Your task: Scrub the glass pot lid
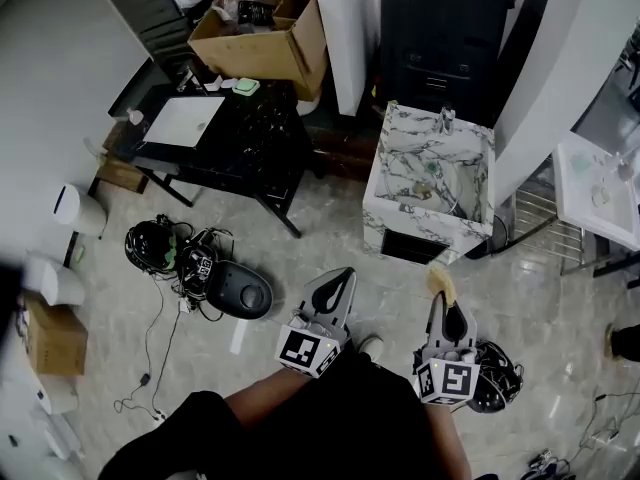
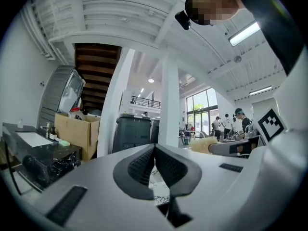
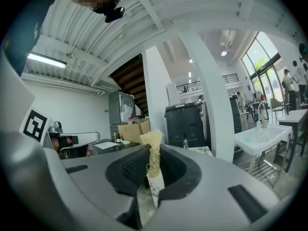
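My left hand-held gripper (image 1: 342, 278) (image 2: 154, 150) is closed, pads pressed together with nothing between them. It is held above the floor (image 1: 330, 228), pointing toward 12 o'clock. My right hand-held gripper (image 1: 445, 308) (image 3: 153, 161) sits just beside it at 3 o'clock. Its jaws are clamped on a yellowish scrub pad (image 1: 439, 280) (image 3: 152, 146), which stands upright between them and pokes out past the tips.

The marble sink (image 1: 470, 223) stands at 12 to 1 o'clock from the grippers, well apart from both, with a faucet (image 1: 447, 120) on its far rim. I can't pick out the glass pot lid for certain. A faint round shape (image 1: 431, 176) lies in the basin, too small to tell.

At 10 to 11 o'clock is a black tabletop (image 1: 250, 143) with a white tray (image 1: 185, 120) on it. An open cardboard box (image 1: 265, 43) is just behind it. A dark bin (image 1: 440, 28) stands at 12 o'clock behind the sink. Cables (image 1: 190, 263) and black gear lie in a heap on the floor at 9 o'clock. A white basin (image 1: 600, 183) is at 2 o'clock, by the frame edge.
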Tool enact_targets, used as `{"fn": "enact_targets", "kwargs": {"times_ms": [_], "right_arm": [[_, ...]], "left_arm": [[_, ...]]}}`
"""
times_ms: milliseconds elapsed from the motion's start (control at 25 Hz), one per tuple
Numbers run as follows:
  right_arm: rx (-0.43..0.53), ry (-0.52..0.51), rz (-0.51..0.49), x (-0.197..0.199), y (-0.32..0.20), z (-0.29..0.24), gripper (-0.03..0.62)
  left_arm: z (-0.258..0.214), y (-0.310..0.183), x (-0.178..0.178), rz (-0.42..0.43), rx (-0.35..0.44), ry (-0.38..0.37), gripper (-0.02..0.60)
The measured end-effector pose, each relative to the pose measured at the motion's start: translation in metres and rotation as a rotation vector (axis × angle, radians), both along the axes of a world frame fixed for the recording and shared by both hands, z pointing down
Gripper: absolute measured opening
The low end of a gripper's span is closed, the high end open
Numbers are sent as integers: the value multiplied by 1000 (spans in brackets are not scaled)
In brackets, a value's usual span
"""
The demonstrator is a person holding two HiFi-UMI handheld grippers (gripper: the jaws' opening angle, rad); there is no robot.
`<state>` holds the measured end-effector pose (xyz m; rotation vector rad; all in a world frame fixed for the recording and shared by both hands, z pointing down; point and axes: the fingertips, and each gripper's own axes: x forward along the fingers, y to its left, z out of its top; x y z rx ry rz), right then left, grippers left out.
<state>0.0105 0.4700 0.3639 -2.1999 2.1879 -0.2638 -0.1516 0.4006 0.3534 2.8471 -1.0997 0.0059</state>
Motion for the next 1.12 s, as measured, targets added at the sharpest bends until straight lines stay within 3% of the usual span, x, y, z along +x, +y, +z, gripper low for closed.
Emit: {"fn": "enact_targets", "kwargs": {"times_ms": [200,520,1120], "right_arm": [[-7,-12,-39,0,-9,7,61],[-67,-32,29,28,-49,23,63],[-180,56,-94,30,-223,15,62]], "left_arm": [[5,-12,13,14,-13,-16,17],[27,-63,41,79,-68,-3,17],[38,-216,78,145,-114,13,17]]}}
